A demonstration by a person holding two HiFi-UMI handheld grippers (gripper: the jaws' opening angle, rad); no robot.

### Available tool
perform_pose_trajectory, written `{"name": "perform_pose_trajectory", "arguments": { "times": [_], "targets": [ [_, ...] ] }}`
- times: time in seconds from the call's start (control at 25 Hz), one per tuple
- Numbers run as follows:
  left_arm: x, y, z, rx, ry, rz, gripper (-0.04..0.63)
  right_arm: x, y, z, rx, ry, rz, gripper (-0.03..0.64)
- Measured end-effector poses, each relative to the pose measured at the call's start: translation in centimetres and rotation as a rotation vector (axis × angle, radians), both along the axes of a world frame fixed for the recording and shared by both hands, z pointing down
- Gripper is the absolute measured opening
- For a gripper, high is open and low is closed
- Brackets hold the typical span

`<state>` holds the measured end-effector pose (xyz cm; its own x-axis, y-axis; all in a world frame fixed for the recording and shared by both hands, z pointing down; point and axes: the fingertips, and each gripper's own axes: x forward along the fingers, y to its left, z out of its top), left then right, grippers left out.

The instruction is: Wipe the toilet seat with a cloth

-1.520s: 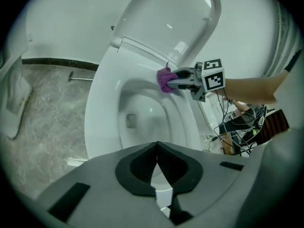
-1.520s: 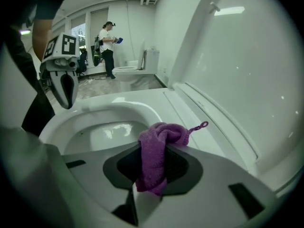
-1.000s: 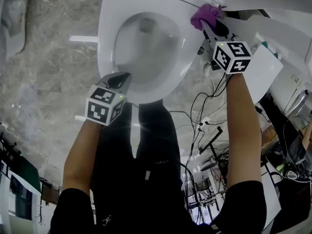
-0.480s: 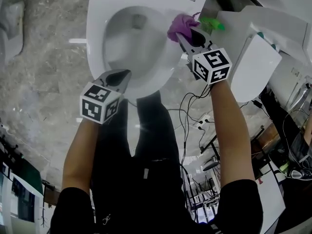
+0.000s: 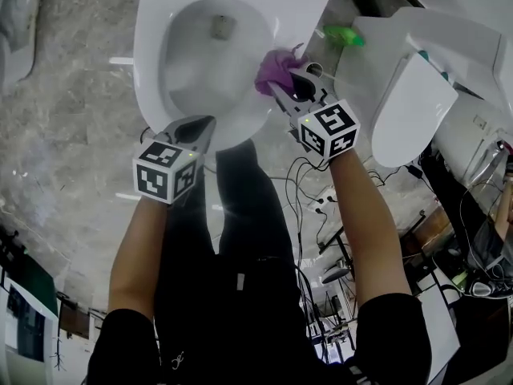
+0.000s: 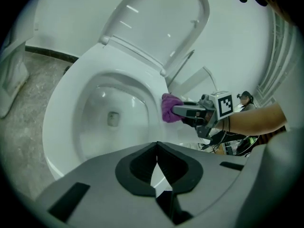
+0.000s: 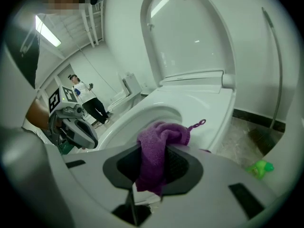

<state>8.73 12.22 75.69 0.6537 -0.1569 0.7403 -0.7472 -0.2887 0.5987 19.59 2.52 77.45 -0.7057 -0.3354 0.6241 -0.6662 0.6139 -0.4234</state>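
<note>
You have two grippers, one cloth and one toilet here, plus a single small green object (image 5: 345,36) on the floor in the upper right of the head view.

Your right gripper (image 5: 282,85) pinches the purple cloth (image 5: 275,69). In the right gripper view the cloth hangs bunched between the two dark pads, with a small loop sticking out at its right. The cloth sits against the toilet seat (image 5: 156,22) on the side of the ring that shows right of the bowl in the head view, at the inner edge.

Your left gripper (image 5: 200,125) hovers at the seat's front edge, in the lower middle of the ring. Its jaws are pressed together at the tips with nothing between them.

Each gripper carries one marker cube (image 5: 167,171), two in all.

The bowl (image 5: 204,54) is the only container. Its drain opening shows at the bottom, and whether water stands in it cannot be told. The lid (image 6: 156,18) is raised behind it.

Since a second ago the cloth has come from the back of the seat, near the hinge, forward along that side. Half a second ago it was still further back. Your left gripper has barely shifted.
</note>
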Motion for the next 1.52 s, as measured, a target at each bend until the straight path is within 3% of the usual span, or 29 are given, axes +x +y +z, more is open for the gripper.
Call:
{"name": "perform_pose_trajectory", "arguments": {
  "times": [0.48, 1.08, 1.24, 1.52],
  "targets": [
    [-5.2, 1.7, -0.9, -0.010, -0.031, -0.056, 0.009, -3.2, 7.3, -0.5, -0.079, -0.022, 0.049, 0.097],
    [-12.8, 3.3, -0.4, 0.003, -0.029, 0.055, 0.009, -10.2, 13.7, 0.0, -0.107, 0.030, 0.122, 0.097],
    [-14.4, 3.4, -0.2, 0.000, -0.018, 0.072, 0.010, -13.1, 14.6, 0.1, -0.102, 0.049, 0.098, 0.097],
    [-16.8, 3.7, 0.2, -0.007, 0.001, 0.074, 0.011, -19.7, 14.8, -0.1, -0.048, 0.070, -0.036, 0.097]
  ]
}}
